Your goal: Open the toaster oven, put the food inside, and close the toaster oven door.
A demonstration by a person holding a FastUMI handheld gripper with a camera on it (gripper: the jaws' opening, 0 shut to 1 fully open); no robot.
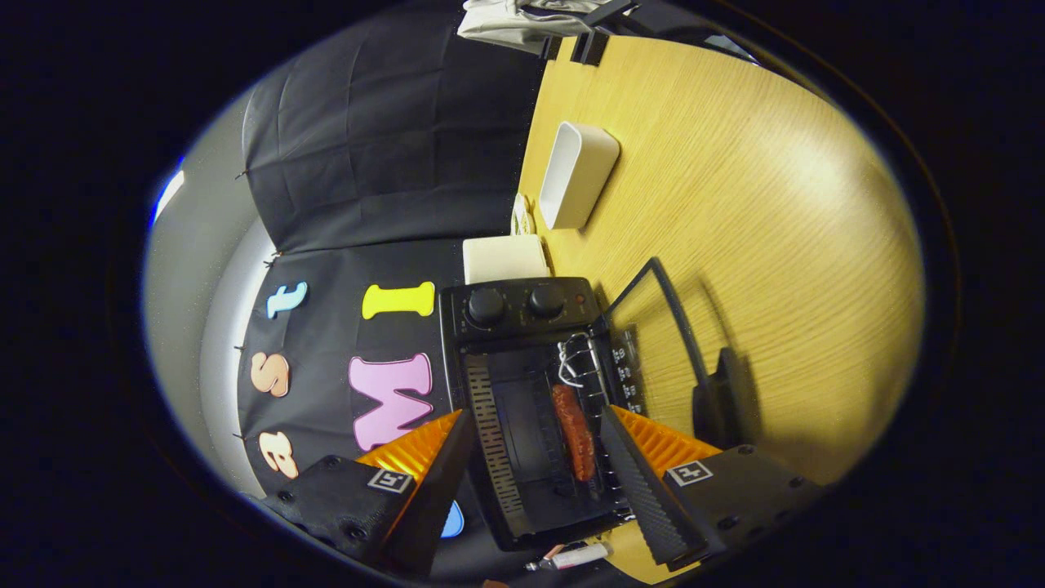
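From my seat at the controls I see the scene rolled onto its side: the light wood-grain table (735, 204) runs up one flank of the view and the booth's black cloth wall (392, 147) up the other. The gripper (535, 482) has its two fingers spread wide with nothing between them but open air; neither finger touches anything. Just ahead of them, framed in the gap, stands the small black toaster oven (522, 392), with two round black knobs (516, 302) on its control panel. Its glass door (629, 367), with a black bar handle (665, 302), hangs open and lies flat towards the table surface. Inside the oven chamber a reddish-brown sausage (573, 431) lies lengthwise on the wire rack (584, 367), a little nearer the one finger than the other. Beyond the oven, against the cloth, sits a pale cream rectangular block (504, 257), touching or nearly touching the oven's end; I cannot tell which. Further along the table, well apart from the oven, rests a white rectangular plastic tray (578, 173) with rounded corners. At the far end of the table there is a bundle of pale grey fabric (522, 20). Close below the fingers a small white tube-shaped object (575, 557) lies by the oven's near end.
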